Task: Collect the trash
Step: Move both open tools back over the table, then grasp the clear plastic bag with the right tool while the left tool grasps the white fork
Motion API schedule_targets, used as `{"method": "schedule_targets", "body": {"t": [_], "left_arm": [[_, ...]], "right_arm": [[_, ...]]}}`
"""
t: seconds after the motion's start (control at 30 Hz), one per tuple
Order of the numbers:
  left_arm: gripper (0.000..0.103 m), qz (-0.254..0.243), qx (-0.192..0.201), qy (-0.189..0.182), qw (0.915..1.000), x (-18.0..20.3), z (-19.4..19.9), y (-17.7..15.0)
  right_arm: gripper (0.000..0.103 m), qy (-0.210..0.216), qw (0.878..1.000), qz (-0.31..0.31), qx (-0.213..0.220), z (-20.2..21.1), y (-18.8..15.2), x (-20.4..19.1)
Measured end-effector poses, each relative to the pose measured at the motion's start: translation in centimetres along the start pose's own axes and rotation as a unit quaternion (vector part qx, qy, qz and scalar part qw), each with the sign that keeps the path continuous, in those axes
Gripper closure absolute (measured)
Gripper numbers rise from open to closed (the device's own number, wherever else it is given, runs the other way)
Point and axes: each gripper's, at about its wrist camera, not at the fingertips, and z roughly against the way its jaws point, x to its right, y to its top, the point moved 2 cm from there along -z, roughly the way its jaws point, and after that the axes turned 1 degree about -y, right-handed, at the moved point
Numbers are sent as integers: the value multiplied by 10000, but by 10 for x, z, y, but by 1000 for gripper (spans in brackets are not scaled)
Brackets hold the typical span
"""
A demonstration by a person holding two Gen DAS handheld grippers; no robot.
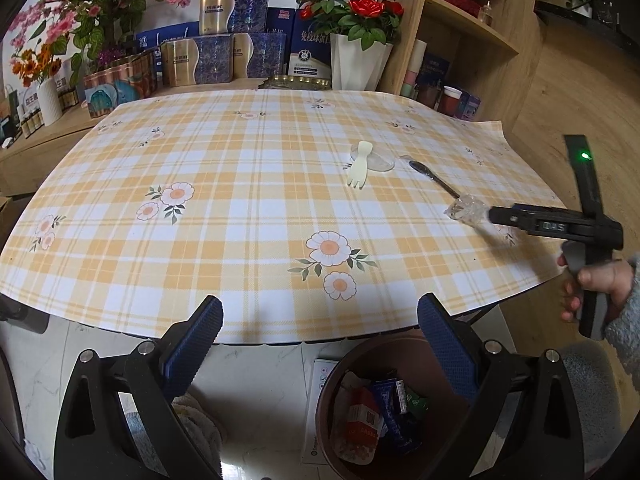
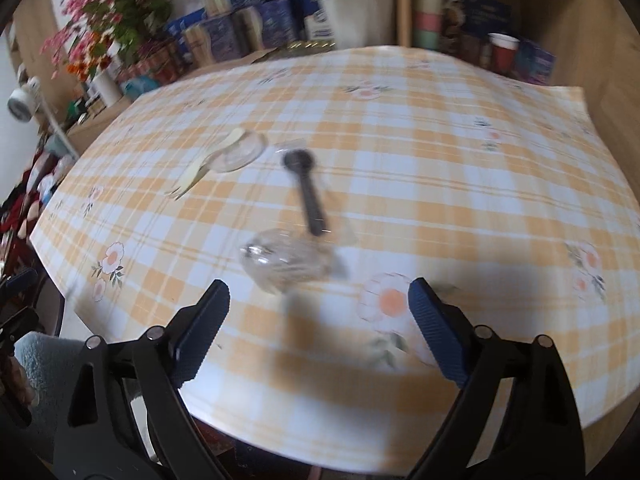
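A crumpled clear plastic piece point(image 1: 466, 210) point(image 2: 286, 260) lies near the right edge of the checked tablecloth point(image 1: 240, 200). Just behind it lies a black spoon point(image 1: 434, 180) point(image 2: 308, 196) in a clear wrapper. Farther back, a cream fork point(image 1: 360, 166) point(image 2: 208, 162) rests against a clear round lid point(image 1: 374, 158) point(image 2: 240, 152). My right gripper point(image 2: 319, 288) point(image 1: 492, 216) is open, with the crumpled plastic just ahead of its fingertips and nothing between them. My left gripper point(image 1: 320, 308) hangs open and empty over the table's near edge, above a brown bin point(image 1: 329, 388) that holds several wrappers.
Boxes, flower pots and a white vase point(image 1: 360, 64) line the back of the table. A wooden shelf unit point(image 1: 472, 40) with cups stands at the right. A person's hand point(image 1: 596, 280) in a grey sleeve holds the right gripper. The floor below is pale tile.
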Motion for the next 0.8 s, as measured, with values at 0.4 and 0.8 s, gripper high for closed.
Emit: {"method": "schedule_targets", "body": {"t": [0.4,0.8], "left_arm": [[8,28,-47,-34,10000,-4,-2,0],[23,-508,161,-478,9974,16,-40,62]], "right_arm": [[50,-125,9988,365,-313,-39,15,-32],[58,368,9989,-193,203,4,2,-19]]}}
